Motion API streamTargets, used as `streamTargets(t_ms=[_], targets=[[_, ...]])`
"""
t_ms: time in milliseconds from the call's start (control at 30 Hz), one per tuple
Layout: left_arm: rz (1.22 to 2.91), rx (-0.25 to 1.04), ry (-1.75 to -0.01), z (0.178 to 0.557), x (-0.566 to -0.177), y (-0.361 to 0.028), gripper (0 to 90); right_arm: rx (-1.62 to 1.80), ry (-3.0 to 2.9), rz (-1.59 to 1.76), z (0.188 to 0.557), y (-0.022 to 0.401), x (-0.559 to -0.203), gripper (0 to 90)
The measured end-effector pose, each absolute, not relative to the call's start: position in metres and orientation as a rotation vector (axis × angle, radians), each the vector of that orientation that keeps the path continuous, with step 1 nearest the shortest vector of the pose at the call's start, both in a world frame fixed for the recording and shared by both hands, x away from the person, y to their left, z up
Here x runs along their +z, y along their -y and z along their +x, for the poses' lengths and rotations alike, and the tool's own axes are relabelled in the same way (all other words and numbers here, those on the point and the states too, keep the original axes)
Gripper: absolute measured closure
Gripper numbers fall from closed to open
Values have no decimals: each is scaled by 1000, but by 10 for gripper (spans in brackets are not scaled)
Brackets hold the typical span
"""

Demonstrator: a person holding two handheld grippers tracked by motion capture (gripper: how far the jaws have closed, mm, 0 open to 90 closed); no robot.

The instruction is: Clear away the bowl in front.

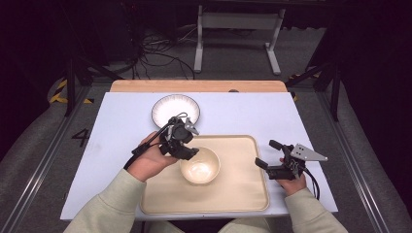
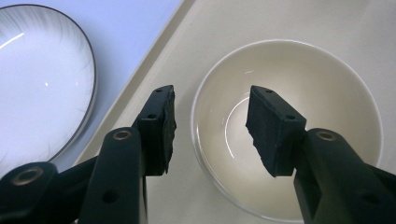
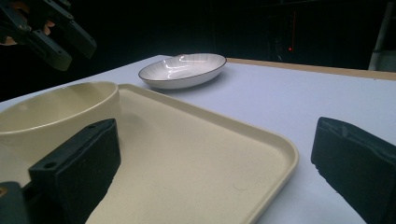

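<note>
Bowl (image 1: 199,165) on tray (image 1: 243,194); left tool (image 1: 185,151) hides near rim.

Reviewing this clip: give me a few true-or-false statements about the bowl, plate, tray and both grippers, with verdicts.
1. The bowl sits on the tray. True.
2. The plate lies on the tray. False: it rests on the white table surface beyond the tray.
3. The left gripper is open, with its fingers either side of the bowl's near rim. True.
4. The right gripper is shut on the tray's edge. False: it is open and holds nothing.
5. The bowl holds food. False: it is empty.
</note>
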State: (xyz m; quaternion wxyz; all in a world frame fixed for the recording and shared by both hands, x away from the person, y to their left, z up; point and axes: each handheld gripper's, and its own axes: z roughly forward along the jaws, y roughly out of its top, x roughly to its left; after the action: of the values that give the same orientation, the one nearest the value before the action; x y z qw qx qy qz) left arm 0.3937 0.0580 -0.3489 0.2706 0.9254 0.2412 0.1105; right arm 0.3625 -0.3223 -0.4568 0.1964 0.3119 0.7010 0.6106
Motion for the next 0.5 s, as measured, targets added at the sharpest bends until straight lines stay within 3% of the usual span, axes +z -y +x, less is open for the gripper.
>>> streamTargets(t_ms=[500], targets=[[2268, 291, -603, 377, -350, -99, 448, 1716, -1960, 872, 362, 323, -457, 18]])
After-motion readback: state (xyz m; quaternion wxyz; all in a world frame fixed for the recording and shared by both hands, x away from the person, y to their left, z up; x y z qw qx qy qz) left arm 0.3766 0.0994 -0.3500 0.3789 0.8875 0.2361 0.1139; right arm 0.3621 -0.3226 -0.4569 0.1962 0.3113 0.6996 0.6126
